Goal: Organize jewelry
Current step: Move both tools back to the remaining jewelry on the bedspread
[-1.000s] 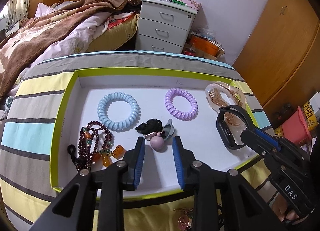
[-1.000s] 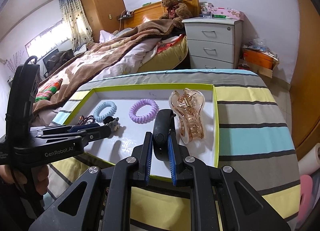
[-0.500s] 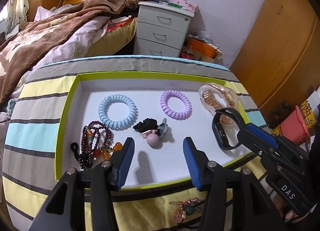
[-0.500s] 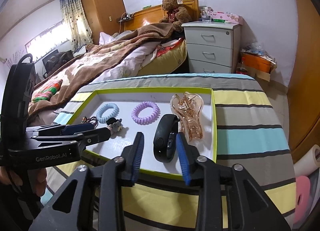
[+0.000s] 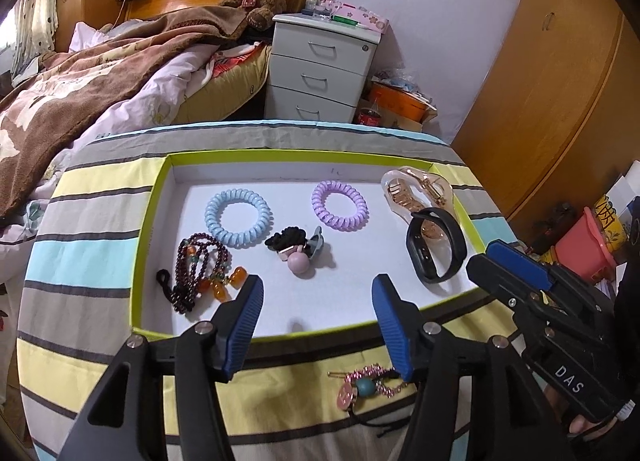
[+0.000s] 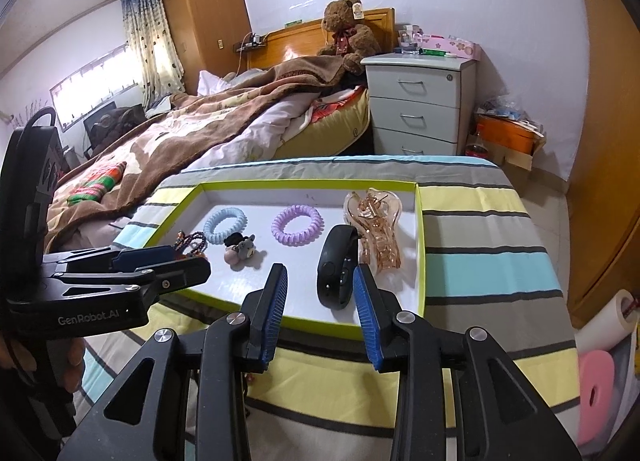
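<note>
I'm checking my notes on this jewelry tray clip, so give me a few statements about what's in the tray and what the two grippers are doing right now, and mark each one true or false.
1. The left gripper is shut on the pink ball hair tie. False: its jaws stand wide open and hold nothing.
2. The black rubber wristband lies inside the green-rimmed white tray. True.
3. The light blue spiral hair tie is looped around the purple spiral hair tie. False: they lie apart, blue to the left of purple.
4. The right gripper is open and grips nothing. True.
5. A pink chain trinket with a teal bead lies outside the tray on the striped cloth. True.
6. The dark red bead bracelet sits at the tray's right end. False: it sits at the left end.
</note>
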A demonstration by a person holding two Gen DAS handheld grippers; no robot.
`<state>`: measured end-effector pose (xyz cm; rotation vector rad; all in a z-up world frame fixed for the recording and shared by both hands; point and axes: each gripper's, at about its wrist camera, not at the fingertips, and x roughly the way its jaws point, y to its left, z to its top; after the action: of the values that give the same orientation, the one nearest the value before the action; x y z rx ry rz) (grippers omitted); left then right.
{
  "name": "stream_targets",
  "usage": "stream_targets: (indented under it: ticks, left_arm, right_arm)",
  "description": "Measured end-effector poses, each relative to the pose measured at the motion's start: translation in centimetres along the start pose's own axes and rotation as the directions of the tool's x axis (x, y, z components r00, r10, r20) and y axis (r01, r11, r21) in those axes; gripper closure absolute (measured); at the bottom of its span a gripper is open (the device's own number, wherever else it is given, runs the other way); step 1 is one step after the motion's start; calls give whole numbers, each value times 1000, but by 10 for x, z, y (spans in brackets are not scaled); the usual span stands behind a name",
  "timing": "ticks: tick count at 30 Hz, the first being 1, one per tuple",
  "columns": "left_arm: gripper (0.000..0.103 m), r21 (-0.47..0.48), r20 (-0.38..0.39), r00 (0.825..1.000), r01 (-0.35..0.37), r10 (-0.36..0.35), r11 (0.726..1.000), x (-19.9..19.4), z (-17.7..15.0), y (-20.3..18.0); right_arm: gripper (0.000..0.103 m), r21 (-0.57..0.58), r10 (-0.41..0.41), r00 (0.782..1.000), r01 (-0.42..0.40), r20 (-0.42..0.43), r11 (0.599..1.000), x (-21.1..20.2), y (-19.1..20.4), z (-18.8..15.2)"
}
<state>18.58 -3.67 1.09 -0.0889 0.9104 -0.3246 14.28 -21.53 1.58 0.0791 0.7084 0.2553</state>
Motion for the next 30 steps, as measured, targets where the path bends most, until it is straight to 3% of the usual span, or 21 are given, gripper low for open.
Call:
stream_targets:
  ticks: [7,12,23,30]
  left_arm:
    - [42,8,19,1000,6,-6,1000,-19,-14,2]
    - [41,-21,36,999,1,-1,1000,-35,-30,15]
    - [41,-82,34,999,-13,15,997,-54,-59,45]
    - [40,-94,33,999,-8,11,996,-62,-70,52]
  right_arm:
    - [67,-1,3,1000,-3,11,1000,-19,4,-14]
    - [67,-15,28,999,-28,-24,1000,-23,14,-29]
    - [67,-35,63,987,-69,-149,997,7,40,-53]
    - [67,-51,26,978,-38,-208,998,21,47,-59]
